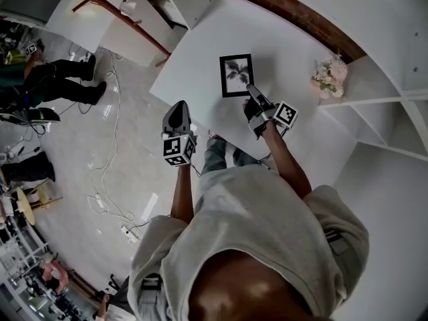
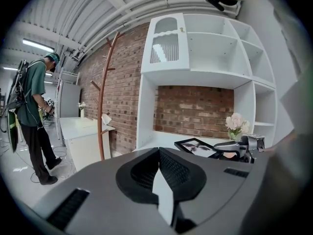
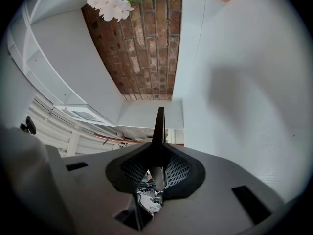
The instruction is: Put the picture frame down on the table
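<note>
The black picture frame [image 1: 236,75], holding a dark leaf print, rests flat on or just above the white table [image 1: 200,59]; I cannot tell if it touches. My right gripper [image 1: 251,92] is shut on the frame's near right corner. In the right gripper view the frame [image 3: 159,126] runs edge-on out from between the jaws of the right gripper [image 3: 159,151]. My left gripper [image 1: 178,107] hangs off the table's near edge, shut and holding nothing. The left gripper view shows its closed tips [image 2: 157,154], with the frame [image 2: 194,146] and right gripper [image 2: 234,148] beyond them.
A pale flower bunch [image 1: 329,77] stands on the table right of the frame. White shelving [image 1: 394,99] rises at the right against a brick wall [image 1: 294,15]. A person [image 1: 60,79] stands on the floor at left, near cables [image 1: 107,179] and a wooden coat stand [image 2: 100,97].
</note>
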`<state>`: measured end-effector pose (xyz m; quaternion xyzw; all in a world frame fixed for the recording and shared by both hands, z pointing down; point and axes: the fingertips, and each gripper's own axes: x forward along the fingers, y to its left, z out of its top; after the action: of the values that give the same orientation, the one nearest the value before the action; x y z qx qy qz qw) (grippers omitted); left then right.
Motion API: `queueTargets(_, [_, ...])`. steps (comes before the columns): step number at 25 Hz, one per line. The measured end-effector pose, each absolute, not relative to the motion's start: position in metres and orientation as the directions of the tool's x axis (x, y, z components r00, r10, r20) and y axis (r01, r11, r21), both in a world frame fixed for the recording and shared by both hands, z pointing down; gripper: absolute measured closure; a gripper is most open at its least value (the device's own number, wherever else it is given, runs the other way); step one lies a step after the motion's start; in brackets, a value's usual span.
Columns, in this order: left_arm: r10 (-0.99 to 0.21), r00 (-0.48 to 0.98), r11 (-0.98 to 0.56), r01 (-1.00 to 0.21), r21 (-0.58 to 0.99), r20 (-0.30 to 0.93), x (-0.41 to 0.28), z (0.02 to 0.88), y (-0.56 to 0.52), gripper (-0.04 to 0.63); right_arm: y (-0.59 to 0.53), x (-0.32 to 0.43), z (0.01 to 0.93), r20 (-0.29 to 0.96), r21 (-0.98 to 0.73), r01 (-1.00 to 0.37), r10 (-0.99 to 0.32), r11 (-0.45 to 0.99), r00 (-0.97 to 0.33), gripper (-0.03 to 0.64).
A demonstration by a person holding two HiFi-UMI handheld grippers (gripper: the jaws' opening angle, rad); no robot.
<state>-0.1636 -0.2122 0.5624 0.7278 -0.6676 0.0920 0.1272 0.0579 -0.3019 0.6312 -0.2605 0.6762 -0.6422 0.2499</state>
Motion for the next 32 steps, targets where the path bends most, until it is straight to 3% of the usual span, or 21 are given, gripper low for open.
queueTargets(15, [-0.924, 0.241, -0.21, -0.968, 0.134, 0.296, -0.21, 0.589, -0.279, 0.58, -0.335, 0.01, 0.644, 0.056, -0.995, -0.1, -0.736, 0.016, -0.675, 0.531])
queueTargets(32, [-0.898, 0.288, -0.238, -0.954, 0.185, 0.333, -0.23, 0.623, -0.311, 0.58, -0.379, -0.027, 0.681, 0.138, -0.986, -0.161, -0.727, -0.039, -0.673, 0.531])
